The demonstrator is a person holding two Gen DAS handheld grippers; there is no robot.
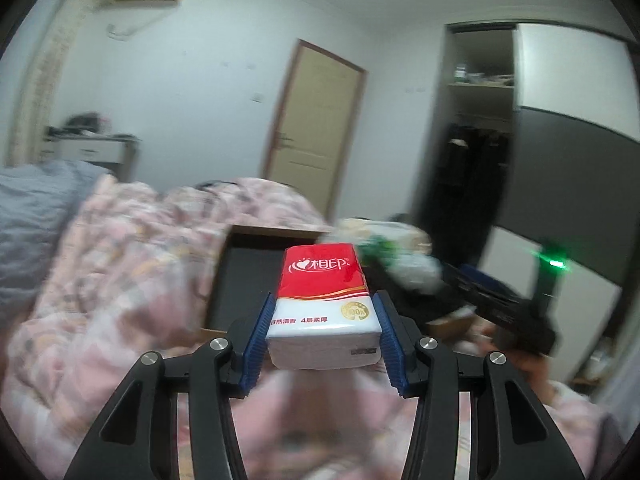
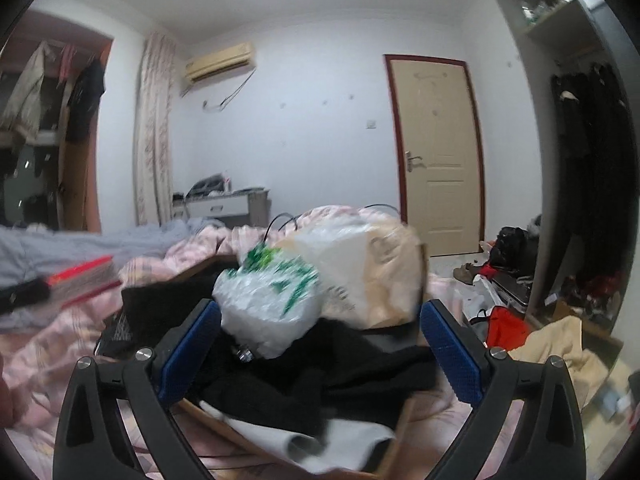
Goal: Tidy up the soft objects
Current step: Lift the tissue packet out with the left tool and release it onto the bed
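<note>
My left gripper (image 1: 324, 316) is shut on a red and white tissue pack (image 1: 324, 300) and holds it above the pink quilt (image 1: 120, 272), in front of a brown box with a dark inside (image 1: 248, 280). My right gripper (image 2: 320, 344) is open and empty, over the box's black cloth (image 2: 320, 372). Between and beyond its fingers lie a white plastic bag with green print (image 2: 268, 300) and a beige bag (image 2: 384, 276). The tissue pack shows blurred at the left of the right wrist view (image 2: 84, 276). The right gripper shows at the right of the left wrist view (image 1: 452, 280).
A grey blanket (image 1: 32, 216) lies left on the bed. A door (image 2: 436, 152) and an open wardrobe with dark clothes (image 2: 588, 160) stand beyond. Bags and clothes litter the floor (image 2: 508, 320) at the right. A small desk (image 2: 228, 204) stands by the curtain.
</note>
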